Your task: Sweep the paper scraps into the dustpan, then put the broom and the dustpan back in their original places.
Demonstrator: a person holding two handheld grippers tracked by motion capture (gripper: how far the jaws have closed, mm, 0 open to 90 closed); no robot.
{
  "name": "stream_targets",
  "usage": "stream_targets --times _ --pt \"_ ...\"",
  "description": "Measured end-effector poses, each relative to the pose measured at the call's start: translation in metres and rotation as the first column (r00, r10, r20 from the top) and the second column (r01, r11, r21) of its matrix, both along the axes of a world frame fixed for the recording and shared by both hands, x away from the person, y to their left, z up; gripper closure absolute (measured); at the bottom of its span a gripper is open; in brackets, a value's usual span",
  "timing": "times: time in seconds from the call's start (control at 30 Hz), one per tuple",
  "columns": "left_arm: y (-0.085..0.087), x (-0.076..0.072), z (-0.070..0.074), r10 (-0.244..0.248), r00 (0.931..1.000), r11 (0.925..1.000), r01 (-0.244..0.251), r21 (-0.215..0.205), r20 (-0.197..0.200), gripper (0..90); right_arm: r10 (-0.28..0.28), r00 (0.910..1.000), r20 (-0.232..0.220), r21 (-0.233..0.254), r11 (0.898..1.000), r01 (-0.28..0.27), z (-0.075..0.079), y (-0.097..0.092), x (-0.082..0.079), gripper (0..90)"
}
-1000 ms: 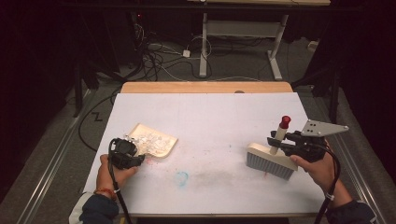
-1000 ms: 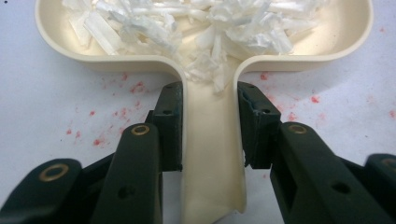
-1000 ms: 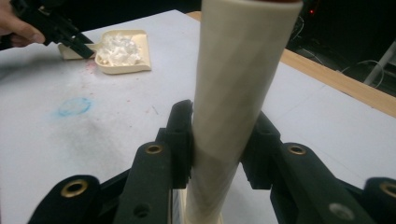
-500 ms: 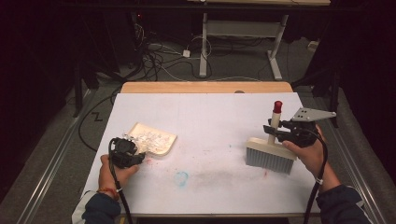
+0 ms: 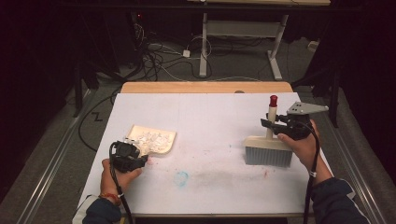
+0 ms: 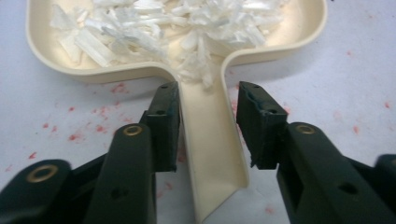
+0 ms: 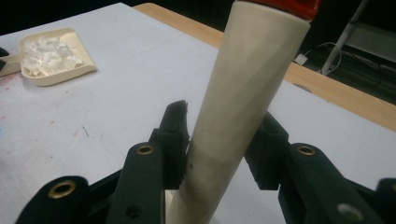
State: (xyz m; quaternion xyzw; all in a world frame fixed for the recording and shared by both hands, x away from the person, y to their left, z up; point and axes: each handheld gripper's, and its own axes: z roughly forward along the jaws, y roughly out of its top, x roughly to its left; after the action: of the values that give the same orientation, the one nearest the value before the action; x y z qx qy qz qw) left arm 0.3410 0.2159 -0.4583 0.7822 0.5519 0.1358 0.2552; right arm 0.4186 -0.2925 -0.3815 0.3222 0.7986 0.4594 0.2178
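Right gripper (image 5: pixel 274 125) tilted brush (image 5: pixel 268 148) handle more upright, nearer dustpan (image 5: pixel 152 140).

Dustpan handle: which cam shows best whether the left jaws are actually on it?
Left gripper view: the dustpan handle lies between the open jaws, a gap on the right side. High view hides it under the left gripper. Right gripper view catches the dustpan far off.

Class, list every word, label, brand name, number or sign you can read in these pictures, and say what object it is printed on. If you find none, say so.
None: no readable text in any view.
Cream plastic dustpan holding white shreds: plain, no label.
Cream brush with red-capped handle: plain, no brand.
White table cover: red and blue smudges, no letters.
Black tongs: brass rivets, no markings.
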Motion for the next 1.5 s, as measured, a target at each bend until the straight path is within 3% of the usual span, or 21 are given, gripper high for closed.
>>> stream_targets --times 0.23,0.33,0.43,0.53,0.63,0.7,0.77,0.87,1.0,1.03,1.13,1.27,1.4,1.5 --pt "0.001 -0.006 0.002 -0.036 0.9994 0.9991 0.036 -0.023 0.004 57.7 -0.049 0.9987 -0.010 0.018 0.999 0.049 -0.001 -0.002 0.010 63.4" --pt "-0.003 -0.012 0.004 -0.070 0.9975 0.9976 0.070 0.003 0.007 57.4 -0.068 0.9976 -0.011 0.011 0.998 0.068 -0.002 -0.001 0.015 62.9" --pt "-0.002 -0.019 0.010 -0.090 0.9947 0.9959 0.090 -0.001 0.050 54.9 -0.088 0.9959 -0.016 0.001 0.996 0.088 -0.002 0.000 0.020 62.4" --pt "-0.002 -0.027 0.016 -0.126 0.9803 0.9919 0.127 0.002 0.153 48.9 -0.118 0.9929 -0.017 -0.010 0.993 0.118 -0.003 0.001 0.024 61.9" --pt "-0.003 -0.035 0.018 -0.191 0.9490 0.9813 0.191 0.027 0.251 40.9 -0.139 0.9902 -0.016 -0.014 0.990 0.139 -0.004 0.000 0.028 61.5" --pt "-0.005 -0.042 0.017 -0.221 0.9291 0.9753 0.213 0.059 0.297 31.1 -0.158 0.9872 -0.022 -0.010 0.987 0.158 -0.005 0.000 0.030 61.5" --pt "-0.007 -0.047 0.014 -0.242 0.9103 0.9704 0.228 0.080 0.336 27.9 -0.175 0.9843 -0.025 -0.007 0.985 0.174 -0.006 -0.001 0.032 61.4" --pt "-0.008 -0.052 0.011 -0.251 0.8936 0.9680 0.238 0.081 0.373 22.8 -0.204 0.9786 -0.026 -0.008 0.979 0.204 -0.007 -0.001 0.036 61.3" --pt "-0.008 -0.056 0.005 -0.263 0.8863 0.9647 0.248 0.090 0.381 22.0 -0.213 0.9768 -0.024 -0.020 0.977 0.212 -0.008 0.002 0.041 61.2" --pt "-0.009 -0.056 0.003 -0.265 0.8895 0.9643 0.247 0.095 0.372 22.0 -0.215 0.9763 -0.026 -0.022 0.977 0.214 -0.008 0.003 0.042 61.2" --pt "-0.011 -0.056 0.000 -0.282 0.8905 0.9593 0.259 0.113 0.357 21.9 -0.226 0.9739 -0.022 -0.032 0.974 0.225 -0.008 0.006 0.046 61.1" --pt "-0.016 -0.057 -0.002 -0.306 0.8820 0.9521 0.281 0.122 0.359 20.9 -0.270 0.9628 0.011 -0.042 0.962 0.270 -0.005 0.009 0.049 55.8" --pt "-0.019 -0.058 -0.002 -0.321 0.8736 0.9469 0.294 0.129 0.365 20.7 -0.285 0.9581 0.029 -0.029 0.958 0.286 0.001 0.007 0.050 55.8" --pt "-0.019 -0.058 -0.002 -0.320 0.8708 0.9473 0.295 0.125 0.373 20.4 -0.290 0.9563 0.040 -0.020 0.957 0.290 0.004 0.006 0.047 54.5"
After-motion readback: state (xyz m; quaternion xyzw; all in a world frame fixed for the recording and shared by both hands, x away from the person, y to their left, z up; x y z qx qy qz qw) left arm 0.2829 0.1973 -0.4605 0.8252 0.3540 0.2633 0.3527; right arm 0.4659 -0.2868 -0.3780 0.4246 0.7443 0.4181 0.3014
